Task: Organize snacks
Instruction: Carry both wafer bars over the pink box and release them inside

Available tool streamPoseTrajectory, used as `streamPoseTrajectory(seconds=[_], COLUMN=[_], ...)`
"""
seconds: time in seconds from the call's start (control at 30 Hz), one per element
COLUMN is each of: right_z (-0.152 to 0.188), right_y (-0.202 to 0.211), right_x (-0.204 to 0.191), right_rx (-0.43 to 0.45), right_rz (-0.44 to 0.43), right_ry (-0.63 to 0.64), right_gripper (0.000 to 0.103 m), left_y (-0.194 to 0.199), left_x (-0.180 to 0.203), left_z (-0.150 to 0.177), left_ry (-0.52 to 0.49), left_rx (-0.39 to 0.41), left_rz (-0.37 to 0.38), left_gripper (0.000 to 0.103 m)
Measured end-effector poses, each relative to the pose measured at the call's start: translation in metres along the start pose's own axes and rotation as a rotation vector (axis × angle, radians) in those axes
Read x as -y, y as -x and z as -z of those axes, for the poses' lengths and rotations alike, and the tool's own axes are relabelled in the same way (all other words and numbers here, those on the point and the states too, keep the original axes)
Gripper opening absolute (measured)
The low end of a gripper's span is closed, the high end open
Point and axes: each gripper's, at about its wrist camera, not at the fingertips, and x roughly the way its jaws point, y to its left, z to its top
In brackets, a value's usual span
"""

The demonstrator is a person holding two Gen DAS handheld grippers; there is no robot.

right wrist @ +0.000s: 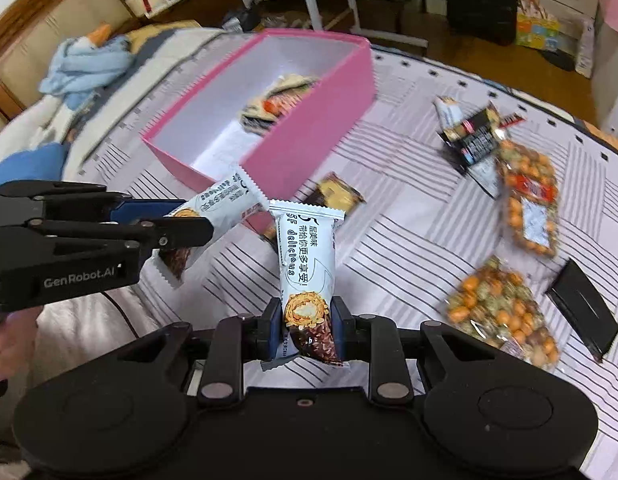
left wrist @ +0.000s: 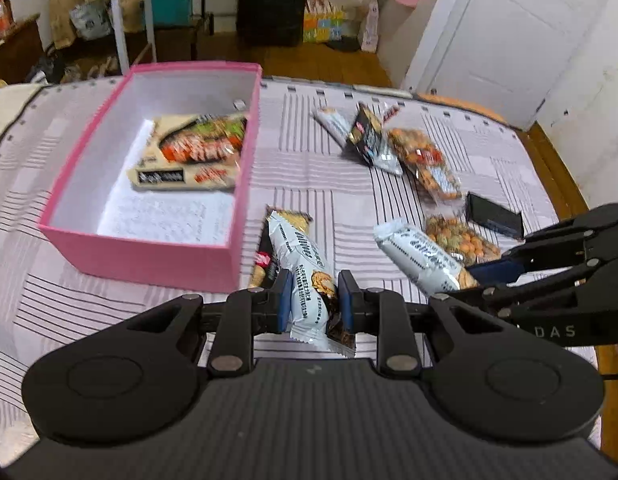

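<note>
My left gripper [left wrist: 313,306] is shut on a white wafer bar [left wrist: 299,268] and holds it above the bedspread, just right of the pink box [left wrist: 149,256]. My right gripper [right wrist: 305,326] is shut on a second white wafer bar [right wrist: 307,252]. The left gripper also shows in the right wrist view [right wrist: 189,228], with its bar [right wrist: 221,204] near the box's near corner [right wrist: 309,148]. The right gripper shows in the left wrist view [left wrist: 485,276], holding its bar [left wrist: 423,258]. A beige snack pack [left wrist: 193,152] lies inside the box.
On the striped bedspread [left wrist: 329,200] lie two bags of coated peanuts [right wrist: 505,312] [right wrist: 529,208], a dark snack pack [right wrist: 473,136], a black flat object [right wrist: 581,304] and a brown-gold pack [right wrist: 337,196] beside the box. Blue cloth [right wrist: 89,64] lies by the headboard.
</note>
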Motion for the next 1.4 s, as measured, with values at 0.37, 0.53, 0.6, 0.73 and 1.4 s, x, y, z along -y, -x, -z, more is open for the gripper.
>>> streamPoseTrajectory(seconds=[0.37,0.53,0.6,0.73,1.4], right_z=[-0.027,-0.061,-0.077,-0.111,-0.103], right_y=[-0.008,-0.032,-0.047,-0.077,-0.101], right_x=[-0.034,-0.046,-0.053,-0.065,-0.065], right_rx=[0.111,0.156,0.175,0.199,0.272], right_rz=[-0.074,-0.073,-0.073,-0.063,0.019], right_ry=[0.093,0.158,0.199,0.269,0.402], right_gripper=[0.029,0.029,0.029,0.029,0.046], left_y=[0.003,-0.017,-0.028,-0.05,-0.1], left_x=[-0.04,-0.066,-0.078,-0.11,-0.154], left_z=[-0.023,-0.036,-0.042,-0.055,-0.049], left_ry=[0.09,0.139,0.151,0.173,0.246], left_rx=[0.078,0.081,0.079,0.065,0.025], left_rz=[-0.029,-0.067,-0.098,-0.152,-0.117], left_gripper=[0.024,0.024,0.024,0.024,0.046])
